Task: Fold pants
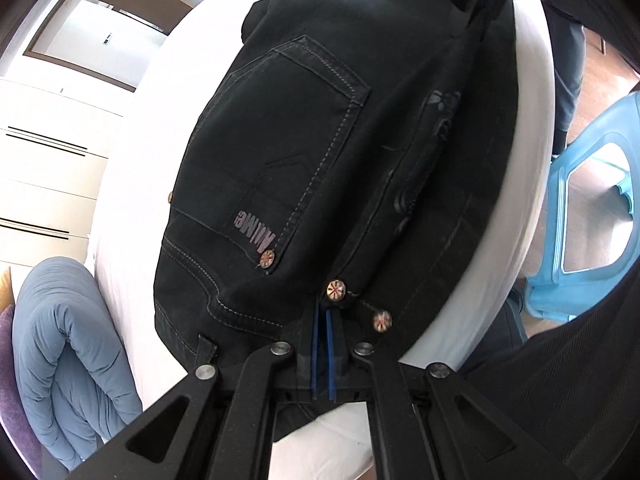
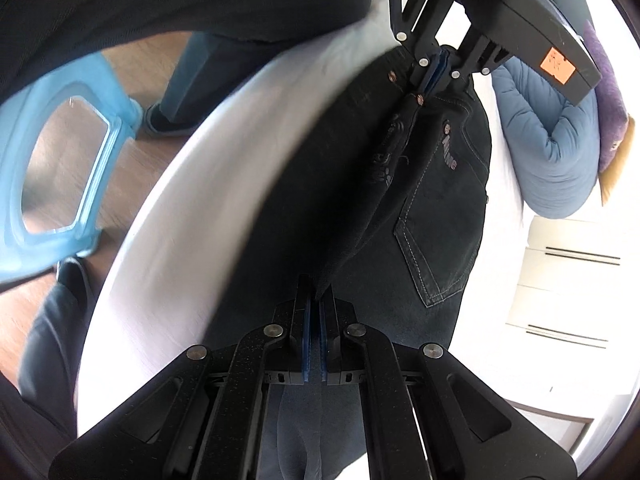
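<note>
The pants (image 1: 320,152), dark denim with pale stitching, lie on a white bed (image 1: 132,208) with the seat side up, one back pocket (image 1: 304,140) showing a lettered patch and copper rivets. A raised fold of the cloth runs lengthwise along the pants beside that pocket, stretched between the two tools. The left hand-held gripper (image 1: 323,320) is clenched on the waistband end of this fold, its blue pads pressed together on the denim just beside a rivet (image 1: 335,290). The right hand-held gripper (image 2: 315,316) is clenched on the far end of the same fold, toward the legs, with the cloth pinched between its pads. In the right wrist view the left tool carries an orange sticker (image 2: 557,65) on its body. Beyond the pants, a rolled blue quilt (image 1: 64,352) rests on the bed near the waistband end. A light blue plastic stool (image 1: 592,220) stands on the wooden floor (image 2: 68,160) off the bed's edge nearest the fold, and a person's dark trouser leg (image 2: 192,76) and shoe stand near it.
</note>
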The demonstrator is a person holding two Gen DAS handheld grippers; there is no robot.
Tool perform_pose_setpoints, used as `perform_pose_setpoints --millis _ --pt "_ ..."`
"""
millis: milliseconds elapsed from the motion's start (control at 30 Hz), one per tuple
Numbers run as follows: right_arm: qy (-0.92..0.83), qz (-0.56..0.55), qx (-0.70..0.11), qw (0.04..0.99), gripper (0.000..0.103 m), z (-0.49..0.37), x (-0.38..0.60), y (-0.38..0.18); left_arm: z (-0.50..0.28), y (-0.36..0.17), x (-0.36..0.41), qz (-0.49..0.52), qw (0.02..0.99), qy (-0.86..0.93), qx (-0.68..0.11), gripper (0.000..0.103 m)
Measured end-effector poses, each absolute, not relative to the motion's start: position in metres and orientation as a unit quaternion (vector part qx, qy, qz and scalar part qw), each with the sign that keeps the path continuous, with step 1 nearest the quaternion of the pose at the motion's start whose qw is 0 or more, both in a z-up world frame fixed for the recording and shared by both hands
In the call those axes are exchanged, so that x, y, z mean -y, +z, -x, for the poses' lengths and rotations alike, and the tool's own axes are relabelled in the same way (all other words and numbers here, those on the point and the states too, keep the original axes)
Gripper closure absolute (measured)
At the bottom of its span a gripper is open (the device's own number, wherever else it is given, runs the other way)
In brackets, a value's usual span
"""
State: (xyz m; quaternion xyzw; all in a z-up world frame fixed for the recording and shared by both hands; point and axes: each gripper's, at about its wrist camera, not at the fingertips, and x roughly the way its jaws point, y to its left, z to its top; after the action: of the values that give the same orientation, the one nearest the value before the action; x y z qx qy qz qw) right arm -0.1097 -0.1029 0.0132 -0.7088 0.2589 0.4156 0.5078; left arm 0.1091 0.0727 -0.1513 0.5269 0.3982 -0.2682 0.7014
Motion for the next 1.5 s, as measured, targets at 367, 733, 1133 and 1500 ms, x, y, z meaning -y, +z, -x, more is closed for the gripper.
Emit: perform_pose_setpoints --millis 367,733,1133,1500 --pt "0.412 0.693 -0.274 0.525 0.101 0.120 0.091 0.011 -0.118 -0.156 -0.072 -0.504 0.713 -0.269 -0.407 0.100" --pt "0.392 0.683 -0.286 0.546 0.100 0.126 0.092 0.002 -0.112 -0.162 -0.077 -0.493 0.733 -0.252 -0.395 0.100" --pt "0.295 0.650 -0.275 0.644 0.075 0.138 0.090 0.001 -0.081 -0.116 -0.089 -0.415 0.797 -0.208 -0.387 0.060" --pt "0.214 0.505 -0.294 0.783 0.007 0.150 0.116 0.060 -0.142 -0.085 -0.015 -0.229 0.861 -0.225 -0.394 0.062"
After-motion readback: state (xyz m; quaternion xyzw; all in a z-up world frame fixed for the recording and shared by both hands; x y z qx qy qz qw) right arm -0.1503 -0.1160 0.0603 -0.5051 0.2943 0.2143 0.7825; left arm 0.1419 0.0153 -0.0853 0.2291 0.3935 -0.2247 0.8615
